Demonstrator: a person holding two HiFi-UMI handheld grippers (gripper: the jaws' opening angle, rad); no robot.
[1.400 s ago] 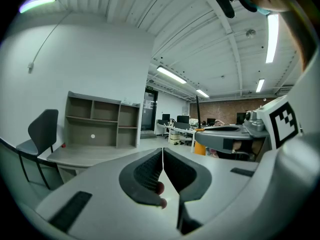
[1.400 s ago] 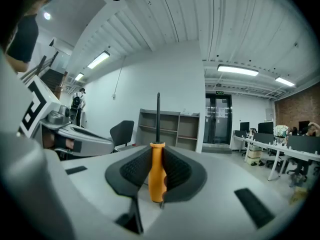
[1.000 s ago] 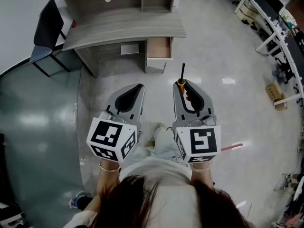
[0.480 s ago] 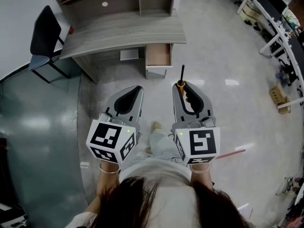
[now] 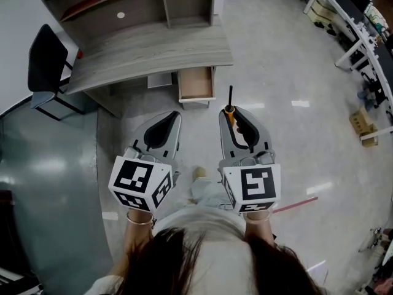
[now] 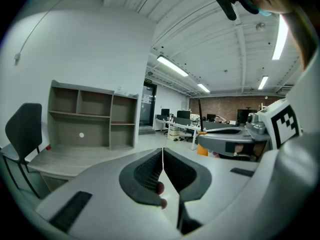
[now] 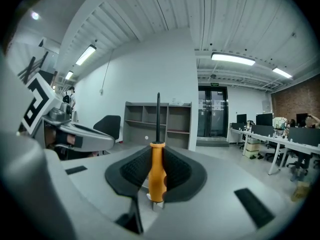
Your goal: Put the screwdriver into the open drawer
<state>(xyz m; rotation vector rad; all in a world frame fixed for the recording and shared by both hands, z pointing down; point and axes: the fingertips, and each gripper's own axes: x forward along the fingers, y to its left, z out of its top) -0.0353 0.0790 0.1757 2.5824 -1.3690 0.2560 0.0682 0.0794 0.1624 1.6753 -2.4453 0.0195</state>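
Clamping screwdriver, right gripper; drawer open

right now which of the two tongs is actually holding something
The right tongs: they grip the orange-handled screwdriver. The left tongs are shut with nothing between them.

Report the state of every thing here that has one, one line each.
drawer: open, nothing visible inside
screwdriver: held by its orange handle, shaft sticking out past the jaws
right gripper: shut on screwdriver
left gripper: shut, nothing between its jaws
chair: upright, unoccupied
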